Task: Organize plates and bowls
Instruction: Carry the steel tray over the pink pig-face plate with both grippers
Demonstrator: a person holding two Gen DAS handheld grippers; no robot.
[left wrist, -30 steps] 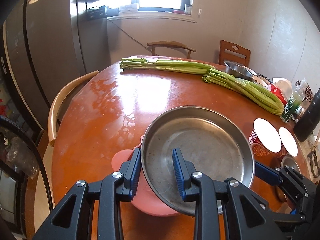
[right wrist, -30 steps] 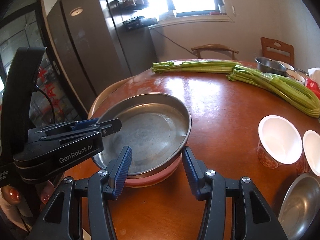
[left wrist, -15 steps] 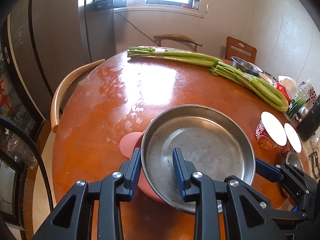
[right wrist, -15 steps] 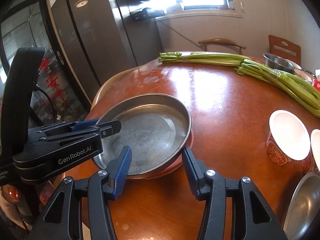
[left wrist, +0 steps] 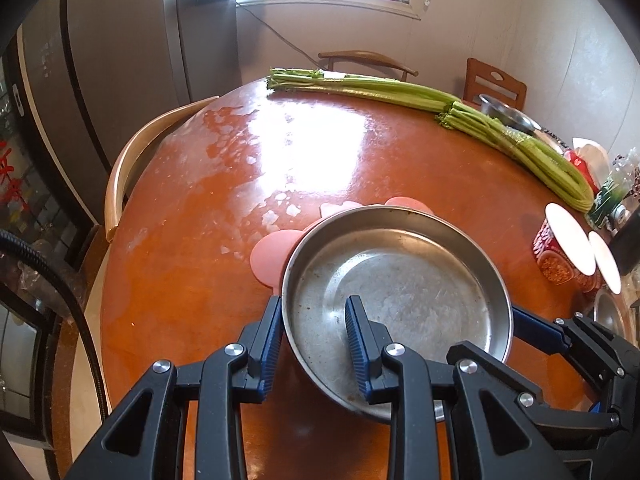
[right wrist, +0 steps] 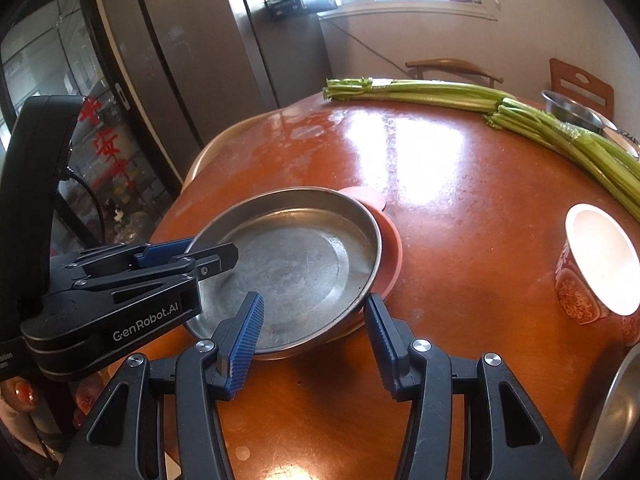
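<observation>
Jaws of your left gripper [left wrist: 313,344] clenched on the steel plate's [left wrist: 400,292] seven-o'clock rim, right gripper [right wrist: 312,338] released: one-sided hold may tip it off the pink plate [right wrist: 390,248].

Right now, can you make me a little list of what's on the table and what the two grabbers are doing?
table: round, reddish-brown
metal plate: on a pink plate
pink plate: peeks out underneath
left gripper: shut on the metal plate's rim
right gripper: on the opposite rim, one finger over the metal plate, one outside
celery: long bunches at far side
cups: red patterned, white inside
</observation>
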